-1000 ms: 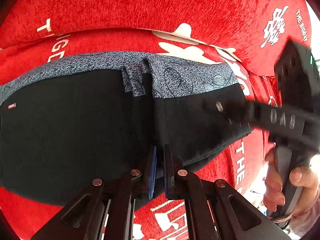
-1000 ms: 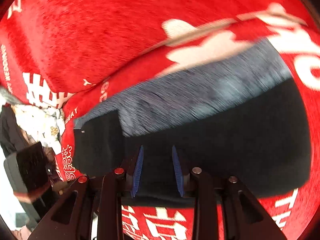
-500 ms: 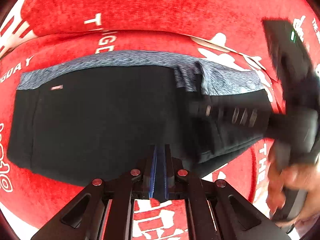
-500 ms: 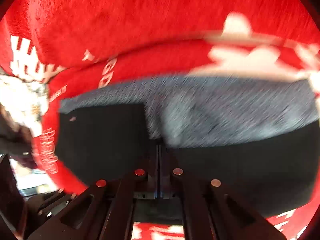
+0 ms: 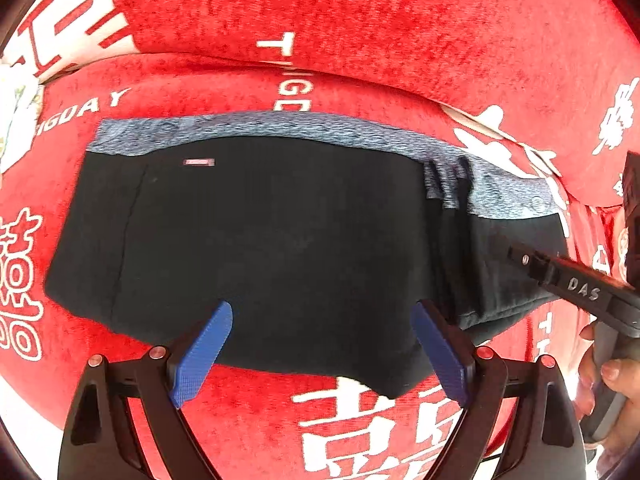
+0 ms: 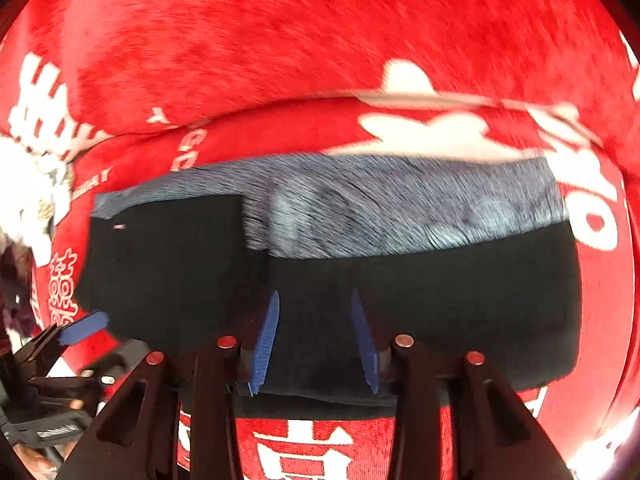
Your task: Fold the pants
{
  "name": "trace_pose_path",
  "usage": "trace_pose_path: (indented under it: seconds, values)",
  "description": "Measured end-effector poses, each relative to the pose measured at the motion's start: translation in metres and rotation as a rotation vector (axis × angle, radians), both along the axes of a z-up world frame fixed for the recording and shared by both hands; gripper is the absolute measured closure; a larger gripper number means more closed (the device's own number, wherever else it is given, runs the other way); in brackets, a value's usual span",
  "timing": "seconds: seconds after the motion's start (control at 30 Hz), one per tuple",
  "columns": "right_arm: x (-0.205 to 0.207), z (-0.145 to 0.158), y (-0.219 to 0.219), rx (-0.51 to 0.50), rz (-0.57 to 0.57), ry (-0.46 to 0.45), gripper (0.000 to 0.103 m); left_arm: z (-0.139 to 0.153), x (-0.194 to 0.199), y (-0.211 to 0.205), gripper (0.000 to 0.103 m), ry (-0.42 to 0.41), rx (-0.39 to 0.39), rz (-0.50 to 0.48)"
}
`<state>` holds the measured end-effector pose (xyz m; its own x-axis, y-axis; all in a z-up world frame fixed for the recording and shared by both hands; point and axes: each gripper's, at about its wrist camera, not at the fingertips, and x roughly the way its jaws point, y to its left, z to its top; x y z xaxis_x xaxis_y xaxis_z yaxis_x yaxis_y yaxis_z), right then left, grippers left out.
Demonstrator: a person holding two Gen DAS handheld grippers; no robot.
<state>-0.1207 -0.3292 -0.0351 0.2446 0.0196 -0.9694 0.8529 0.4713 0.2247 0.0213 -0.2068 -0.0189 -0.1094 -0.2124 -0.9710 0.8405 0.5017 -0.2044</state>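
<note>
The black pants (image 5: 280, 240) with a grey patterned band (image 5: 260, 128) along the far edge lie folded flat on a red cushion. They also show in the right wrist view (image 6: 400, 300). My left gripper (image 5: 320, 340) is wide open and empty, its blue pads just above the pants' near edge. My right gripper (image 6: 316, 332) is open and empty over the near edge of the right part; it also shows in the left wrist view (image 5: 568, 280), low over the pants' right end.
The red sofa seat (image 5: 400, 420) with white lettering lies under the pants, and its backrest (image 5: 360, 20) rises behind. White patterned fabric (image 6: 36, 184) sits at the far left. The left gripper (image 6: 80, 328) shows at the lower left of the right wrist view.
Both grippers were shut half a second ago and have opened, letting go of the pants. The left gripper has pulled back, and the pants now lie flat.
</note>
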Motion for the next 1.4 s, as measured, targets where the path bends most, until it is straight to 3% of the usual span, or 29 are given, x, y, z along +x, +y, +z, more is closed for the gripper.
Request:
trace_pose_path:
  seconds: [0.1,0.13,0.37,0.87,1.03,1.2,1.4]
  values:
    - [-0.002,-0.021,0.008,0.063,-0.011,0.035,0.06,-0.003,0.007,0.007,0.011,-0.034,0.028,0.004]
    - [0.0,-0.016,0.015,0.026,0.002,0.032,0.058,-0.004,0.011,0.01,0.011,-0.045,0.035,0.007]
    - [0.027,-0.006,0.051,0.022,0.176,0.081,0.051,-0.014,0.034,0.033,0.011,-0.042,0.08,0.059]
    - [0.055,0.015,0.069,-0.018,0.234,0.1,0.048,-0.027,0.073,0.08,0.011,-0.015,0.117,0.189]
    - [0.078,0.006,0.076,-0.01,0.256,0.091,0.047,-0.031,0.087,0.091,0.011,0.002,0.124,0.238]
    - [0.09,-0.017,0.087,0.041,0.261,0.109,0.047,-0.029,0.117,0.114,0.011,0.056,0.06,0.319]
    - [0.09,-0.026,0.096,0.055,0.27,0.119,0.036,-0.033,0.154,0.139,0.011,0.123,0.011,0.408]
